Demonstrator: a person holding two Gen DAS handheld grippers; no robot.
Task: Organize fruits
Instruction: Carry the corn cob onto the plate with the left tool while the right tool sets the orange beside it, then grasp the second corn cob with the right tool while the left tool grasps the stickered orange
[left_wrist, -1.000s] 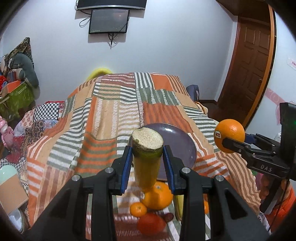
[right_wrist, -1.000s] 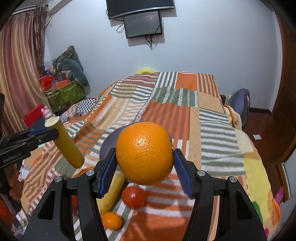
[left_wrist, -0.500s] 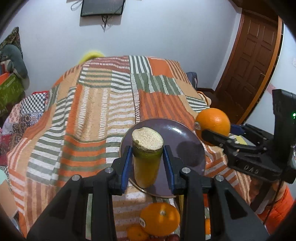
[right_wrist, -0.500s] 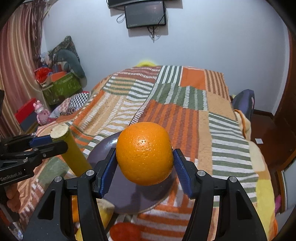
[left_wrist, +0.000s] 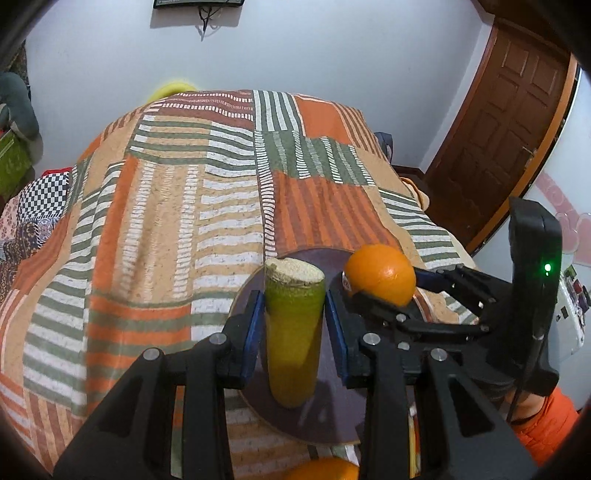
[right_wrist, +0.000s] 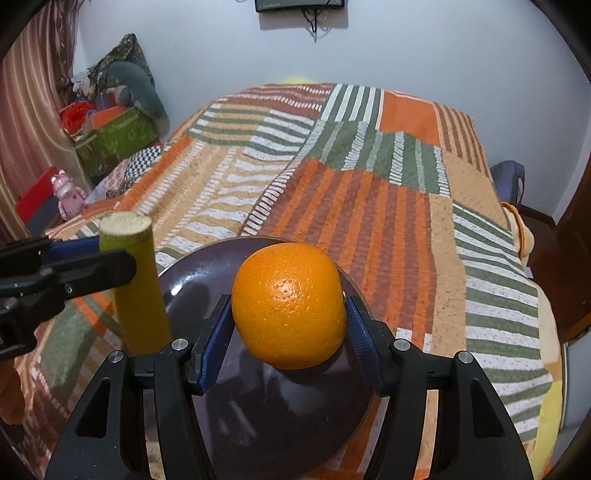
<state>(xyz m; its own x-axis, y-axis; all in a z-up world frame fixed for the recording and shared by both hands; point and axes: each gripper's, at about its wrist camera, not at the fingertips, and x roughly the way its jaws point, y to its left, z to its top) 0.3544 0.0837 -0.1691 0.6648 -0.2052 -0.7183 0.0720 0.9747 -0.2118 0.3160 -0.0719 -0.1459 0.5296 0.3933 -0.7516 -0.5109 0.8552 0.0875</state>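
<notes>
My left gripper (left_wrist: 294, 321) is shut on a yellow-green cylindrical fruit piece (left_wrist: 293, 332) with a pale cut top, held upright over the dark purple plate (left_wrist: 325, 417). My right gripper (right_wrist: 286, 325) is shut on a large orange (right_wrist: 290, 304), held just above the same plate (right_wrist: 266, 417). In the right wrist view the cylinder (right_wrist: 136, 291) stands at the plate's left rim in the left gripper (right_wrist: 110, 264). In the left wrist view the orange (left_wrist: 380, 275) and right gripper (left_wrist: 397, 291) are to the right. The plate lies on a striped patchwork bedspread (left_wrist: 166, 236).
Another orange (left_wrist: 321, 470) peeks in at the bottom edge of the left wrist view. A green box and clutter (right_wrist: 114, 136) stand left of the bed. A brown door (left_wrist: 509, 140) is at the right. A backpack (right_wrist: 511, 181) lies beyond the bed's right side.
Both grippers have moved forward and down over the plate, closer together. The loose fruits at the front have dropped almost out of view. Both grips are unchanged.
</notes>
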